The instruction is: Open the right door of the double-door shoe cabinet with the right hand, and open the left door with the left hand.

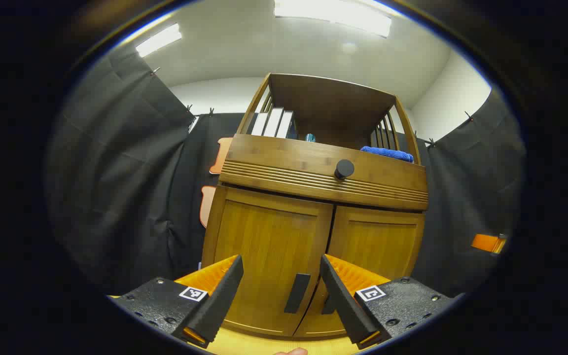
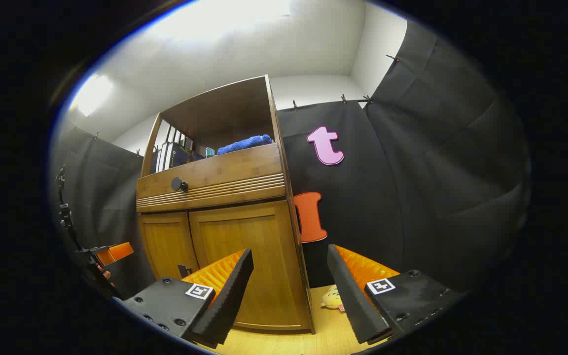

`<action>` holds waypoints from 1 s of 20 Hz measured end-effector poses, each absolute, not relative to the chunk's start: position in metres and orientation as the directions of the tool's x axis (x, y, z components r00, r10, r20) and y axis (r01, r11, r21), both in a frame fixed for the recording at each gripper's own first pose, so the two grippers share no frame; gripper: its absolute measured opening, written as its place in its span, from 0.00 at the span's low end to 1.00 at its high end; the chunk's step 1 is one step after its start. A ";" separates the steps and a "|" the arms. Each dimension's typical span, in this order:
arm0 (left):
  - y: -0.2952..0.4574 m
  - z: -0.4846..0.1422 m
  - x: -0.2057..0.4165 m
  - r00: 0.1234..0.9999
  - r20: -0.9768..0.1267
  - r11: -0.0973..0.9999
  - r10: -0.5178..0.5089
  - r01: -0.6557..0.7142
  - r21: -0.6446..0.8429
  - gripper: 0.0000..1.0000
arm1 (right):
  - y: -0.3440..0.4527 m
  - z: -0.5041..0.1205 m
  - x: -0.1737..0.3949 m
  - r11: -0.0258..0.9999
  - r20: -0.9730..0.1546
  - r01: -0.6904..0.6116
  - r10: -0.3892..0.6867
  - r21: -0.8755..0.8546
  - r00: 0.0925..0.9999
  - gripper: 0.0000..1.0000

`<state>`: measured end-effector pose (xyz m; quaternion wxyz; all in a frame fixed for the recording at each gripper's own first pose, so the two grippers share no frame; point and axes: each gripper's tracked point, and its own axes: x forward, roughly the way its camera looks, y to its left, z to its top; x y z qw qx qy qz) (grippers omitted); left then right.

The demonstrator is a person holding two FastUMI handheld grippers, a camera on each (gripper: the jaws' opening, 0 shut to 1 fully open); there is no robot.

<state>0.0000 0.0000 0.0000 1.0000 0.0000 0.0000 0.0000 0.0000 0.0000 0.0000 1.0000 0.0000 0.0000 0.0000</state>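
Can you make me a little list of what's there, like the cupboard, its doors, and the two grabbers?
cabinet: wooden shoe cabinet, drawer above two doors
left door: closed
right door: closed
left door handle: dark, untouched
top shelf: books, blue towel
left gripper: open, facing the handle
right gripper: open, empty
floor: plush toy beside cabinet

1. A folded blue towel (image 1: 387, 154) lies on the right side of the open upper shelf; in the right gripper view (image 2: 244, 143) it sits against the shelf's side wall.
2. A row of upright books with pale spines (image 1: 274, 122) stands on the left side of the same shelf (image 2: 170, 148).
3. A small teal cup-like object (image 1: 310, 137), partly hidden, stands between the books and the towel.
4. A small yellow plush toy (image 2: 332, 299) lies on the light wooden floor (image 2: 323, 335), beside the furniture's right side.
5. White ceiling light panels (image 1: 333, 12) glow overhead.
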 end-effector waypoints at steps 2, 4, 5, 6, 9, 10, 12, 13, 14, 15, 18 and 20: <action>0.000 0.002 0.000 1.000 0.007 1.000 -0.001 0.001 0.013 0.92 | 0.001 0.000 0.000 1.000 0.001 0.000 0.000 -0.001 1.000 0.89; -0.004 0.004 -0.003 1.000 0.014 1.000 -0.007 0.006 0.019 0.95 | 0.003 0.001 -0.001 1.000 0.002 -0.001 0.001 -0.006 1.000 0.98; -0.004 0.004 -0.002 1.000 0.015 1.000 -0.011 0.011 0.019 0.92 | 0.005 0.001 0.000 1.000 0.004 -0.004 0.004 -0.009 1.000 0.97; -0.004 0.004 -0.002 1.000 0.013 1.000 -0.016 0.016 0.018 0.92 | 0.006 0.000 0.000 1.000 0.007 -0.007 0.007 -0.010 1.000 0.97; -0.003 0.001 -0.001 1.000 0.006 1.000 -0.014 0.014 0.028 0.92 | 0.010 -0.001 0.001 1.000 0.001 -0.011 0.011 -0.011 1.000 0.97; -0.004 0.000 -0.001 1.000 0.004 1.000 -0.015 0.015 0.028 0.92 | 0.011 -0.003 0.002 1.000 -0.002 -0.013 0.013 -0.009 1.000 0.97; -0.004 -0.001 0.003 1.000 0.000 1.000 -0.020 0.020 0.022 0.92 | 0.011 -0.005 0.003 1.000 -0.011 -0.011 0.011 -0.004 1.000 0.98; -0.005 -0.001 0.004 1.000 -0.002 0.999 -0.024 0.024 0.021 0.92 | 0.011 -0.006 0.002 1.000 -0.017 -0.010 0.010 -0.005 1.000 0.97; -0.006 0.000 0.006 1.000 -0.003 0.999 -0.027 0.028 0.022 0.92 | 0.011 -0.006 0.002 1.000 -0.019 -0.009 0.009 -0.008 1.000 0.97; -0.008 0.000 0.008 0.999 -0.002 0.999 -0.036 0.036 0.024 0.92 | 0.010 -0.005 0.003 1.000 -0.013 -0.007 0.007 -0.009 1.000 0.97; -0.012 0.004 0.014 0.999 0.005 0.998 -0.042 0.042 0.038 0.92 | 0.013 -0.004 0.009 1.000 -0.005 -0.006 0.006 -0.013 1.000 0.98; -0.010 0.005 0.015 1.000 0.014 0.998 -0.027 0.026 0.049 0.92 | 0.021 -0.006 0.014 1.000 -0.009 -0.029 0.029 -0.011 1.000 0.97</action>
